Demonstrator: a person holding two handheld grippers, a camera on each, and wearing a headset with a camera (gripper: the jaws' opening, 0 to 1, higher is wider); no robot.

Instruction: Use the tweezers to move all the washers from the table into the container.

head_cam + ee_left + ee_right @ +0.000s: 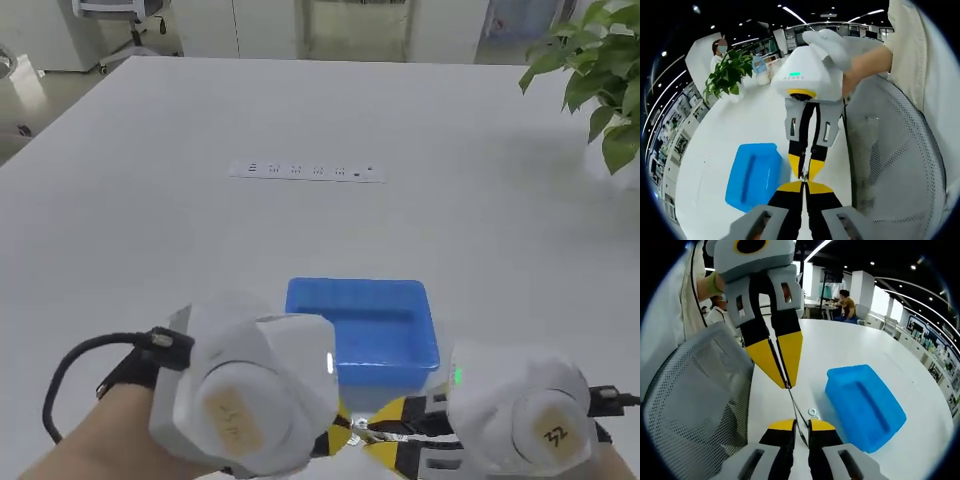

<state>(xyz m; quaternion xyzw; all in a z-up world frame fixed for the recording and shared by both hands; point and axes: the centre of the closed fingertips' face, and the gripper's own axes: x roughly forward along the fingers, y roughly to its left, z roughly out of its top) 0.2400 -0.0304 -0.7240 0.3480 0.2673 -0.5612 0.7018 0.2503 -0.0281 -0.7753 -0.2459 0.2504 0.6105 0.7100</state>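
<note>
Your left gripper's (786, 384) jaws are pinched narrow on the tweezers (792, 400), and your right gripper (801, 424) clamps their other end. A washer (813, 411) lies on the white table (850, 345), just beside the blue container (865, 405).

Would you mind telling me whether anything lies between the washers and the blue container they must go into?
Nothing visible does. In the right gripper view the washers lie on bare table just beside the blue container, with the tweezers on their opposite side.
</note>
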